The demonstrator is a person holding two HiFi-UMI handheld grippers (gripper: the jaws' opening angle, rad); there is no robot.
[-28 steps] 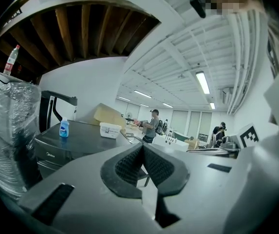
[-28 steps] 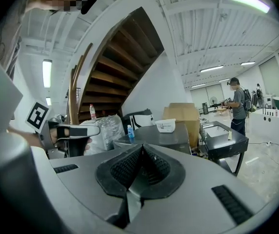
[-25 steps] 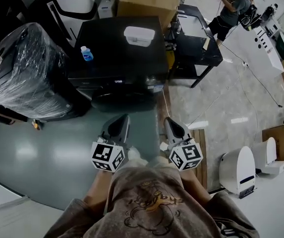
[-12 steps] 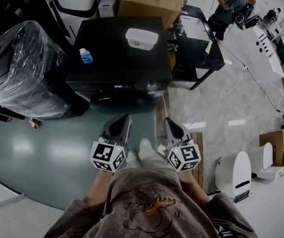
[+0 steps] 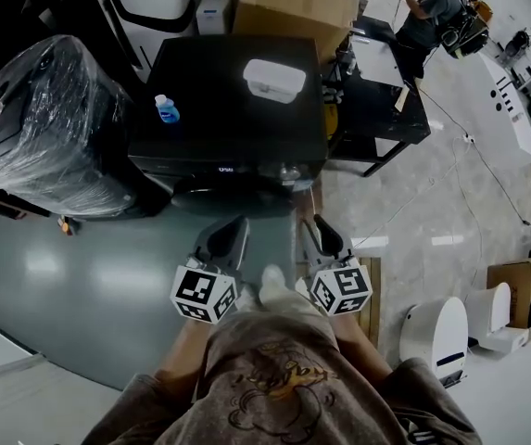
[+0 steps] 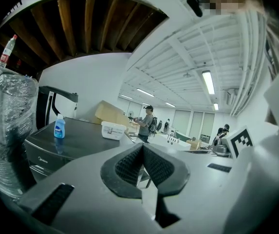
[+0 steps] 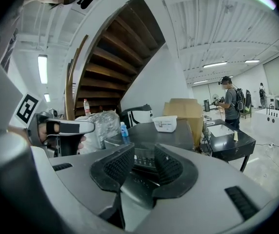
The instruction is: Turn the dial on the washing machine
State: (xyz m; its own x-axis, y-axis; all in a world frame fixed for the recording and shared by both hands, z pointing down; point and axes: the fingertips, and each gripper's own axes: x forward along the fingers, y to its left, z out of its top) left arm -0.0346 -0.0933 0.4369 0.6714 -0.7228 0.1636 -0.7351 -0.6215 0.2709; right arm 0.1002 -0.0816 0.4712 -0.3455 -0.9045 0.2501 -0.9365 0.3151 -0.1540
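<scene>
A: Where is the dial (image 5: pixel 289 171) sitting?
B: On the washing machine's (image 5: pixel 228 109) front panel, ahead of me. I'm holding the left gripper (image 5: pixel 237 222) pressed together; the right gripper's (image 5: pixel 309 222) jaws have just been opening, empty.

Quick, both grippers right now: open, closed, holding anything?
Left gripper: closed, fingers together, nothing held.
Right gripper: open, fingers have just been opening, nothing between them.

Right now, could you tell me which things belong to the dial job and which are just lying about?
Job: washing machine; right gripper, jaws just opening, nothing between.
Lying about: blue bottle; white tub; cardboard box; plastic-wrapped bundle.
</scene>
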